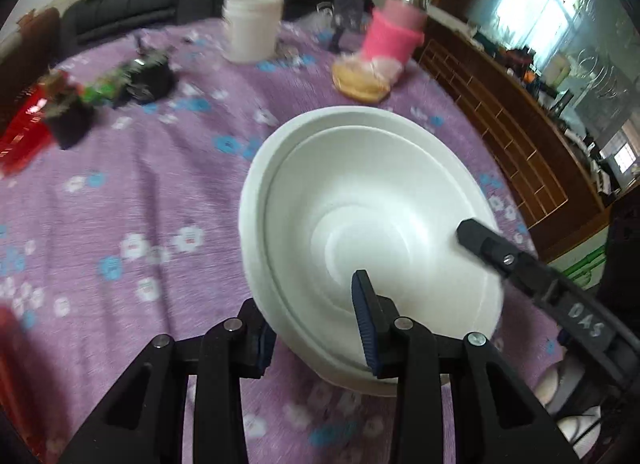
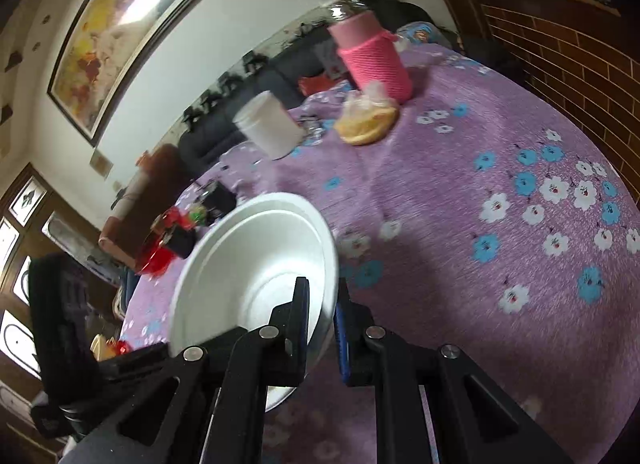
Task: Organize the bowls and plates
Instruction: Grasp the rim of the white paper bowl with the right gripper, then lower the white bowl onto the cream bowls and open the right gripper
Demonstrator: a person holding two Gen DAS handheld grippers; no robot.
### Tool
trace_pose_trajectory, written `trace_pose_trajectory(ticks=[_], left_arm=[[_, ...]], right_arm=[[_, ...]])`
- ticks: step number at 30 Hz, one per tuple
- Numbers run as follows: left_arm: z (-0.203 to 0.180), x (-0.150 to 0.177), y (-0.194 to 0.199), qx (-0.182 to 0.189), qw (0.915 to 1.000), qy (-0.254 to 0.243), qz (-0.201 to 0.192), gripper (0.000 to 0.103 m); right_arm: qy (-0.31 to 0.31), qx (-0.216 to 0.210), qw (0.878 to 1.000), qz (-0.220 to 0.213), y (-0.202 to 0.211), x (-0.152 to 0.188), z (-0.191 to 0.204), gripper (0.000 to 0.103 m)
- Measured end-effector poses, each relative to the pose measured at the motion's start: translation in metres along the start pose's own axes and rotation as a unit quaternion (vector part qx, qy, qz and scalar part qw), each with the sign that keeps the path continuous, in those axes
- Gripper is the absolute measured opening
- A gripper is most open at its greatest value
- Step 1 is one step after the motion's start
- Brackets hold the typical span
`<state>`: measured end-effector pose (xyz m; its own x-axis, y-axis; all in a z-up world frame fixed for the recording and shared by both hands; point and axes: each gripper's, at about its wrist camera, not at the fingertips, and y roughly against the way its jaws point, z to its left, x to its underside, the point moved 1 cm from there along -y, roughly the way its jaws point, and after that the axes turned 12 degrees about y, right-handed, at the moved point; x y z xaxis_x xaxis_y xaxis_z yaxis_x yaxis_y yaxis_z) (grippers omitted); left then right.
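Observation:
Two white foam bowls point(image 1: 360, 200) are nested and held tilted above the purple flowered tablecloth point(image 1: 140, 184). My left gripper point(image 1: 316, 328) is shut on the near rim of the bowls, one finger inside and one outside. My right gripper point(image 2: 322, 316) is shut on the rim of the white bowl point(image 2: 256, 264) at its other side. The right gripper's finger point(image 1: 492, 248) shows in the left wrist view, reaching into the bowl from the right.
A white tub point(image 1: 252, 24), a pink knitted-sleeve jar point(image 1: 394, 34) and a bagged yellow food item point(image 1: 360, 80) stand at the far side of the table. Small black and red objects point(image 1: 68, 108) lie at the left. A wooden brick-pattern counter point(image 1: 512, 136) borders the right.

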<state>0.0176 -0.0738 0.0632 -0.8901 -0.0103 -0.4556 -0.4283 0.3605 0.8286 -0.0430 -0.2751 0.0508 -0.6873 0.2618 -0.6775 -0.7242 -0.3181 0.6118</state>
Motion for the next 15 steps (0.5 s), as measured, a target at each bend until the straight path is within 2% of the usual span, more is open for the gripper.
trace_pose_trajectory(ticks=[7, 15], left_arm=[[0.039, 0.018, 0.077, -0.002, 0.9980, 0.022, -0.059, 0.034], [0.130, 0.039, 0.174, -0.034, 0.9865, 0.083, -0.137, 0.034]], right_arm=[[0.063, -0.019, 0.998, -0.007, 0.022, 0.003, 0.074, 0.013], [0.152, -0.086, 0.985, 0.007, 0.018, 0.006, 0.192, 0.013]])
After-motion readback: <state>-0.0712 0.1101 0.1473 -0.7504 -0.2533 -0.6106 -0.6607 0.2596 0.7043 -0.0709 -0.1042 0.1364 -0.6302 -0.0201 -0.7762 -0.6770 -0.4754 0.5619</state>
